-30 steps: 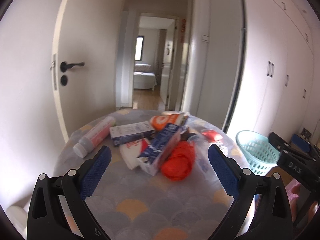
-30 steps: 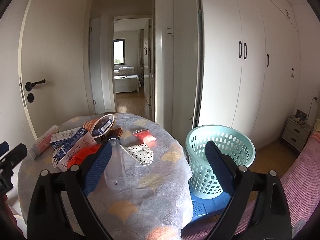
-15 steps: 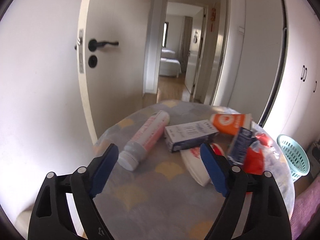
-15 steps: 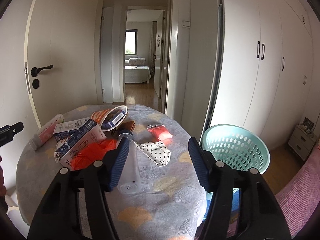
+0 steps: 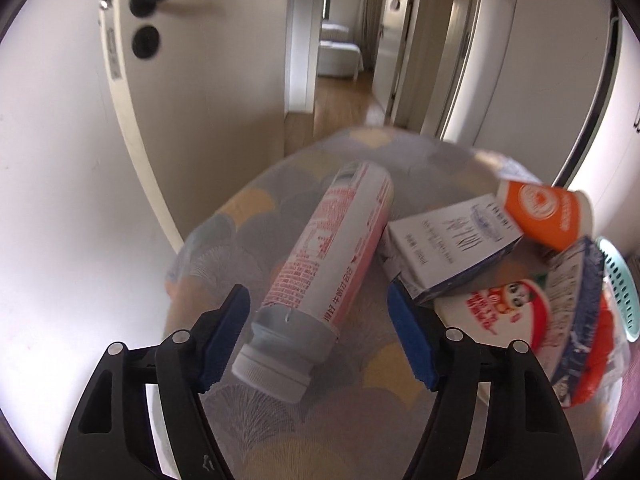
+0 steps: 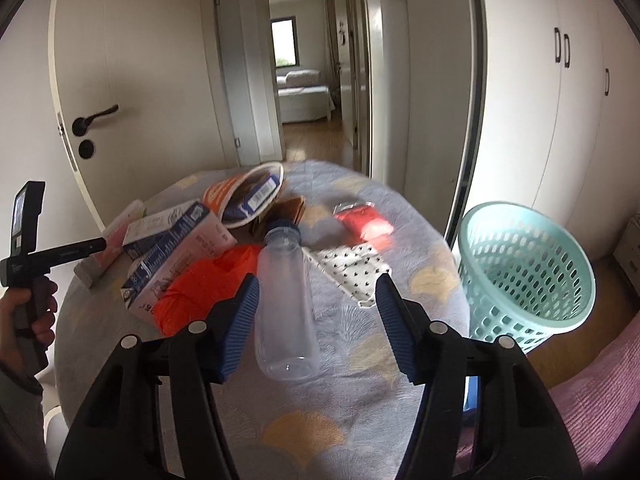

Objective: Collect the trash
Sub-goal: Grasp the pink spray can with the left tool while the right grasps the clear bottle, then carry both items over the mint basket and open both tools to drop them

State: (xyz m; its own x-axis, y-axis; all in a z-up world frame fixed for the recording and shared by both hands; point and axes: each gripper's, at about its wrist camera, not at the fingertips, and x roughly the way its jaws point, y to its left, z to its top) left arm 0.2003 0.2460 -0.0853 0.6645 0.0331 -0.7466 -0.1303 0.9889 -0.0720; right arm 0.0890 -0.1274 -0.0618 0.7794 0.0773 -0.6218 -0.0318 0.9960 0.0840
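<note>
Both grippers have swung down toward the table [image 6: 360,420]. The left gripper [image 5: 318,334], jaws closing but not yet touching, straddles the pink bottle [image 5: 320,276] near the table's left edge. The right gripper [image 6: 316,320], half-open, frames the clear bottle [image 6: 286,308] mid-table, near the basket [image 6: 524,272]; two pickups look imminent.

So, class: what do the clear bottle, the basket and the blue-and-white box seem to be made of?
Clear bottle: looks like thin glossy plastic, see-through.
Basket: probably moulded plastic, matte turquoise, perforated walls.
Blue-and-white box: probably printed cardboard, with sharp folded edges.
</note>
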